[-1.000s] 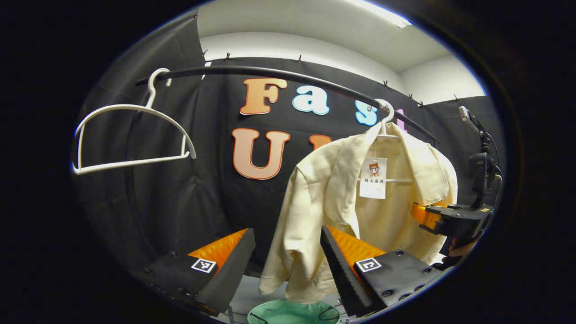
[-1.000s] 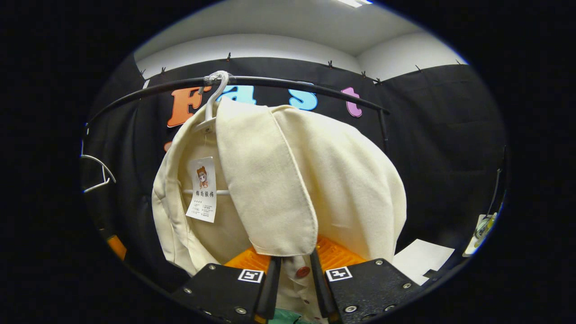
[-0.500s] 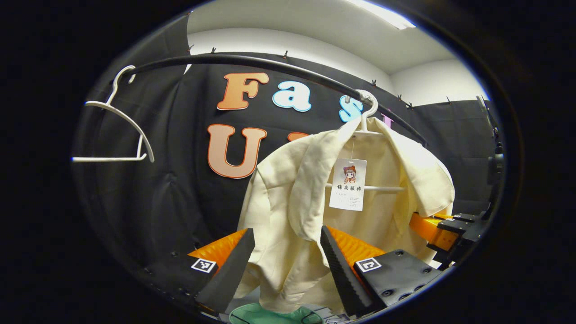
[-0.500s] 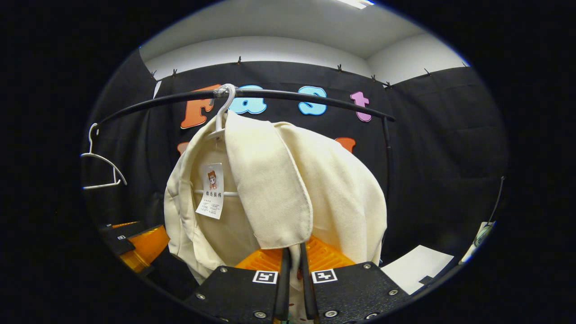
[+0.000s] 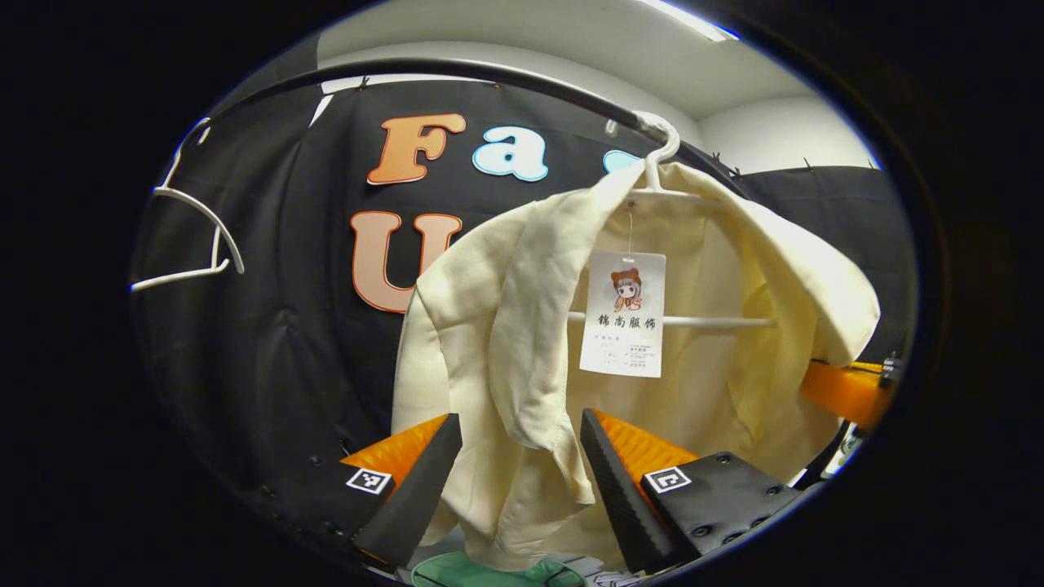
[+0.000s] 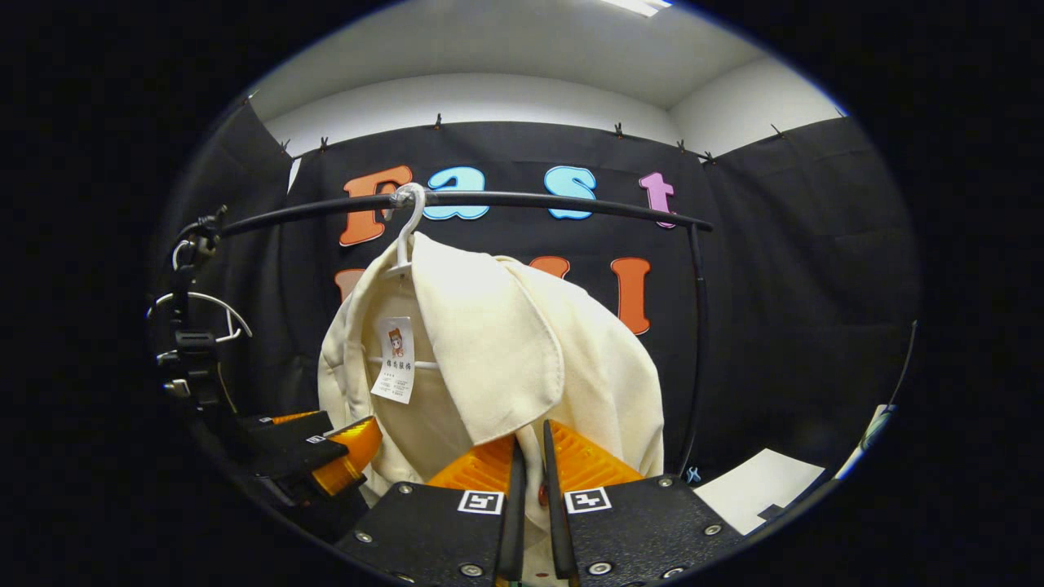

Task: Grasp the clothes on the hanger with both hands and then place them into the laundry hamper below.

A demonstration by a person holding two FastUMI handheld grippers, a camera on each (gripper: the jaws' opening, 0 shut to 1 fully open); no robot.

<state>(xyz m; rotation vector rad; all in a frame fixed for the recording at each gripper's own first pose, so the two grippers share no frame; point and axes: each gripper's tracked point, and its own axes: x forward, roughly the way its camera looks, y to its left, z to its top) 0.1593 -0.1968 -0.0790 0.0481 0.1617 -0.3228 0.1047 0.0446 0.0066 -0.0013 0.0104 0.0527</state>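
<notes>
In the left gripper view, an empty hanger (image 5: 196, 236) hangs at the far left of the dark rail (image 5: 457, 77). Further right along the rail, a second hanger (image 5: 656, 159) carries the cream jacket (image 5: 506, 326), a paper tag (image 5: 622, 314) dangling inside its open front. The left hand-held gripper (image 5: 519, 465) sits at the bottom of that view with its fingers spread wide — a loose fold of the jacket's front hangs down between them, and neither finger is pressing on it. Below the fold, a green hamper (image 5: 481, 571) peeks out at the bottom edge. At the right edge, part of the right hand-held gripper (image 5: 848, 391) reaches in against the far side of the jacket.

In the right gripper view, the left hand-held gripper (image 6: 326, 456) shows low on the left, beside the jacket (image 6: 497, 359). The empty hanger (image 6: 204, 314) is behind it, by the end of the rail (image 6: 530, 200). The jacket hangs in the middle from its hanger (image 6: 405, 228), with the tag (image 6: 395, 359) on the inner side. The right hand-held gripper (image 6: 530, 505) is closed — its fingers almost meet, pinching a strip of the jacket's front edge between them. To the right, a white sheet (image 6: 754, 489) lies low near the wall.
</notes>
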